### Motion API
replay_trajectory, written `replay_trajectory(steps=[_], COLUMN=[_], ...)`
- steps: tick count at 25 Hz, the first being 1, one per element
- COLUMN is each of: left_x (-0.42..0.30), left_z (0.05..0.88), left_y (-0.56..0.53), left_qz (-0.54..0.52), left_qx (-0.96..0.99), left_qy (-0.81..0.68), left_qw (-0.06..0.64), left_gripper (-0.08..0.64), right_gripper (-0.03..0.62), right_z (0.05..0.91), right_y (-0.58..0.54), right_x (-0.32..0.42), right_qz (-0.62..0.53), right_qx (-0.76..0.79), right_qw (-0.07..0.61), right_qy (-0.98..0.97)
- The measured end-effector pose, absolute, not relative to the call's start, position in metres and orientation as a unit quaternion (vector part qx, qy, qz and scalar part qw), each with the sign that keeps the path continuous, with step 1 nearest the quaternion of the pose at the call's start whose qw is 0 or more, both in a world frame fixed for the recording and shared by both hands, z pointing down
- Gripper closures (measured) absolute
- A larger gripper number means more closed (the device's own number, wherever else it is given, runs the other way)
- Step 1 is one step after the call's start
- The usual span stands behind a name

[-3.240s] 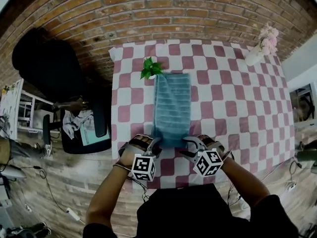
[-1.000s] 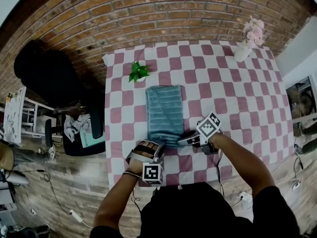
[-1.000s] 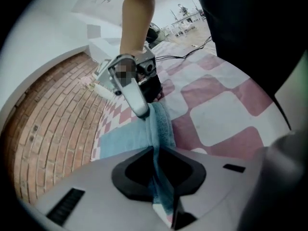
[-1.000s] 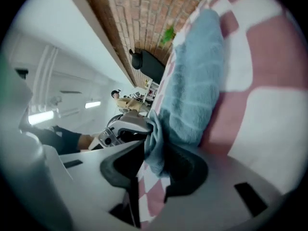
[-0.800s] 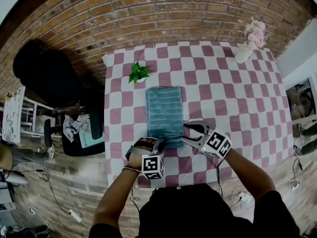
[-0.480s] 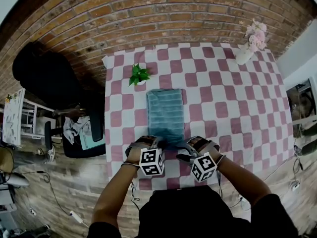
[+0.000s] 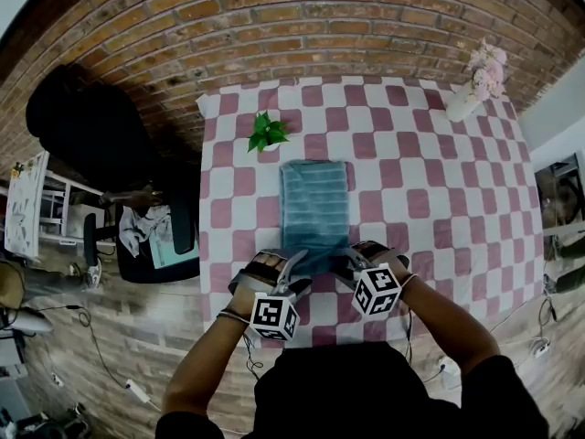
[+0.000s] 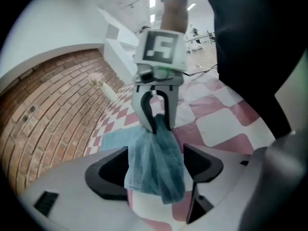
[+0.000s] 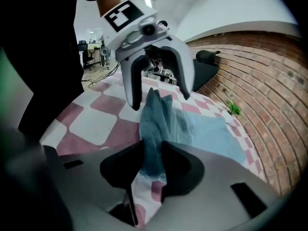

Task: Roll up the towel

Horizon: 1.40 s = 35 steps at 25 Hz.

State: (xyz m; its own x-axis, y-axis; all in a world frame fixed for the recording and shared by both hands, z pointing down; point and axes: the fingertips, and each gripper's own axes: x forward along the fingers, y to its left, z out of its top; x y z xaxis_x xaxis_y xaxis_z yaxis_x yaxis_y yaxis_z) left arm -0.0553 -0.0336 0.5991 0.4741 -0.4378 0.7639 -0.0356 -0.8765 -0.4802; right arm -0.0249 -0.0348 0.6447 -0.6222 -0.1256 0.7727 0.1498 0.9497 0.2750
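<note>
A teal striped towel [image 7: 314, 204] lies lengthwise on the checked table [image 7: 430, 181], its near end bunched and lifted. My right gripper [image 7: 345, 263] is at that end on the right. Its jaws are closing, and in the right gripper view [image 9: 153, 165] the pads pinch the gathered towel [image 9: 207, 131]. My left gripper [image 7: 294, 265] sits beside it on the left with its jaws opening. In the left gripper view [image 8: 156, 165] the hanging towel fold [image 8: 154, 177] is between wide-apart pads [image 8: 108, 174] that do not press it.
A small green plant [image 7: 267, 133] stands just beyond the towel's far left corner. A vase of pink flowers [image 7: 477, 80] is at the table's far right corner. A black office chair [image 7: 164, 236] stands left of the table. The table's near edge is right under my hands.
The towel is shorter than three seconds ago. My right gripper has rolled back upright and come in to the towel's near end. My left gripper has let go and its jaws now stand apart.
</note>
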Motion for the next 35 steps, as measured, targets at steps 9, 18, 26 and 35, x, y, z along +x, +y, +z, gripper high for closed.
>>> replay_trajectory(steps=[9, 18, 26, 35], left_x=[-0.057, -0.072, -0.071, -0.064], left_z=[0.632, 0.643, 0.633, 0.613], left_y=[-0.016, -0.051, -0.041, 0.0], left_qz=[-0.543, -0.575, -0.516, -0.464], left_qx=[-0.794, -0.8, -0.853, -0.878], left_qy=[0.08, 0.053, -0.02, -0.05], left_qw=[0.26, 0.165, -0.072, -0.109], left_gripper=[0.278, 0.457, 0.478, 0.416], right_gripper=[0.495, 0.494, 0.328, 0.508], right_z=[0.633, 0.624, 0.623, 0.627], right_y=[-0.05, -0.058, -0.037, -0.006], right_x=[-0.028, -0.03, -0.011, -0.005], right_qz=[0.038, 0.123, -0.162, 0.147], right_qx=[-0.043, -0.074, -0.045, -0.051], right_qw=[0.421, 0.38, 0.407, 0.38], right_qy=[-0.905, -0.914, -0.898, -0.912])
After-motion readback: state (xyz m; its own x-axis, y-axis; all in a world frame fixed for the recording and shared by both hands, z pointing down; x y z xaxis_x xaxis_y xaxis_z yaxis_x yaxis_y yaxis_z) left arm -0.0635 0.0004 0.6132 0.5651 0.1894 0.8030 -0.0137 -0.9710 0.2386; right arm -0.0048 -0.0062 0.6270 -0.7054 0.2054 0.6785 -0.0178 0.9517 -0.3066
